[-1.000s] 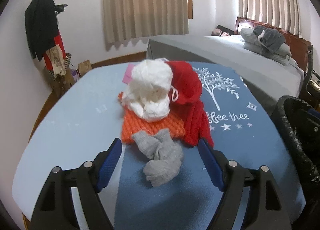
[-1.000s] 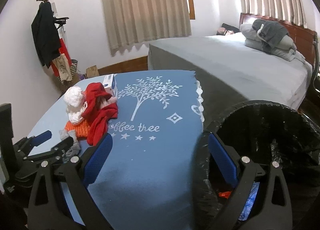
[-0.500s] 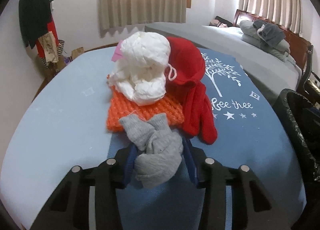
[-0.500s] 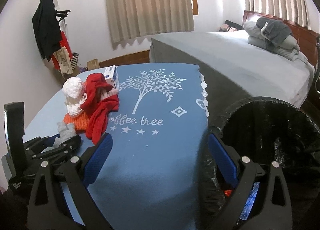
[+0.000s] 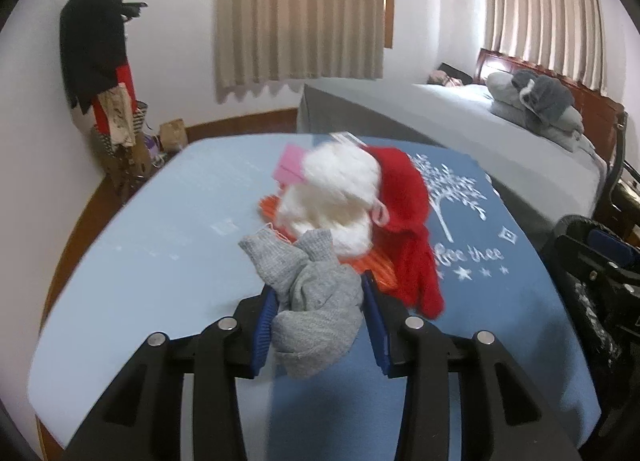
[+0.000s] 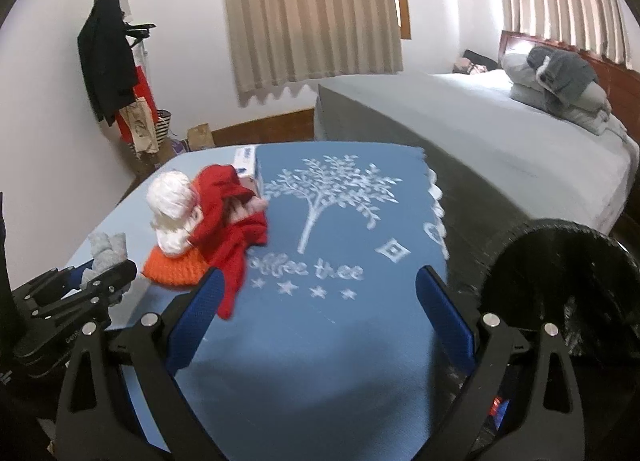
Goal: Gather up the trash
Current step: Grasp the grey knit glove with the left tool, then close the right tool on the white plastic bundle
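Observation:
My left gripper has its blue pads pressed on a crumpled grey sock, and its jaws are still closing. The sock hangs just above the blue tablecloth. Behind it lies a pile: a white wad, a red cloth, an orange knitted piece and a pink slip. In the right wrist view the left gripper holds the sock at the left. My right gripper stands open over the cloth, holding nothing.
A bin with a black liner stands at the table's right edge, also visible in the left wrist view. A small white box sits behind the pile. A bed lies beyond, and a coat rack at the left wall.
The left gripper's jaws closed on the grey sock and raised it a little off the cloth. The right gripper shifted sideways, so the bin now sits further right in its view.

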Action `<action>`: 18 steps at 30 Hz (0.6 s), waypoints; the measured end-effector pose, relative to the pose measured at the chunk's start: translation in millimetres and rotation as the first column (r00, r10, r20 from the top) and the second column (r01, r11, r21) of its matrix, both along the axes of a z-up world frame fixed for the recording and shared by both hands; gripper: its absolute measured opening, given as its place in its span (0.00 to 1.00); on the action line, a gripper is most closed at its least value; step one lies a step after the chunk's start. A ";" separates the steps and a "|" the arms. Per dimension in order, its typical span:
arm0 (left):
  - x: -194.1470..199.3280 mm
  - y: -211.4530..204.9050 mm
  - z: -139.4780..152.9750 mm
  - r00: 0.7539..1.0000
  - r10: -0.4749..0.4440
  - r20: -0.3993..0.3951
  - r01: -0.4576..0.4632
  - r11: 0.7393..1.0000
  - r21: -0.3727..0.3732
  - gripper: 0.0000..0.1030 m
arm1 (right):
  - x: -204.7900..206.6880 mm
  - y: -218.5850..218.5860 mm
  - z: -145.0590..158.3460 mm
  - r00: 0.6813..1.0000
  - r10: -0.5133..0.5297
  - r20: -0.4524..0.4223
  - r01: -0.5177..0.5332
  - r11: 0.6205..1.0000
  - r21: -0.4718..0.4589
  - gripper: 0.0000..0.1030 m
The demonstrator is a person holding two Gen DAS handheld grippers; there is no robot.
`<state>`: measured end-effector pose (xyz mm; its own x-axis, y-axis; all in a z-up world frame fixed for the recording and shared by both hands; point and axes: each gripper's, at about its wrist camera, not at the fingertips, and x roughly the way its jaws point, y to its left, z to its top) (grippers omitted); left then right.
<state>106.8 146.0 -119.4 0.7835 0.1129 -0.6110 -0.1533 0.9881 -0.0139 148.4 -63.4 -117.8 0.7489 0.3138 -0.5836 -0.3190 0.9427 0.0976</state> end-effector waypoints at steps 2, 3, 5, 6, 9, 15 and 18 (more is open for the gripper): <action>1.0 6.2 2.3 1.000 0.018 0.006 -0.018 1.000 0.009 0.40 | 3.6 9.5 2.7 1.000 0.014 0.008 -0.014 1.000 0.007 0.91; 2.0 11.5 3.2 1.000 0.029 0.007 -0.029 0.999 0.014 0.40 | 6.1 15.0 3.9 1.000 0.021 0.011 -0.022 1.000 0.011 0.91; 4.7 22.3 5.2 0.999 0.050 0.011 -0.050 0.999 0.021 0.40 | 10.3 25.1 5.8 0.999 0.036 0.015 -0.036 0.999 0.017 0.91; 5.4 27.2 5.5 0.998 0.058 0.013 -0.059 0.998 0.024 0.40 | 11.7 29.1 6.8 0.999 0.041 0.016 -0.042 0.999 0.020 0.91; 5.8 40.6 5.7 0.997 0.081 0.017 -0.082 0.996 0.026 0.40 | 19.3 46.2 9.2 0.998 0.065 0.017 -0.066 0.997 0.030 0.91; 5.2 70.2 4.0 0.991 0.131 0.021 -0.132 0.991 0.015 0.40 | 36.8 87.0 14.9 0.992 0.120 0.027 -0.121 0.992 0.038 0.91; 6.4 81.7 4.8 0.989 0.147 0.028 -0.148 0.989 0.013 0.40 | 46.8 105.5 14.3 0.990 0.143 0.016 -0.144 0.989 0.045 0.86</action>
<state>113.2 227.7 -114.6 0.7735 0.2373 -0.5877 -0.2970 0.9549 -0.0054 195.2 42.1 -103.5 0.7017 0.4449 -0.5565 -0.4523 0.8817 0.1346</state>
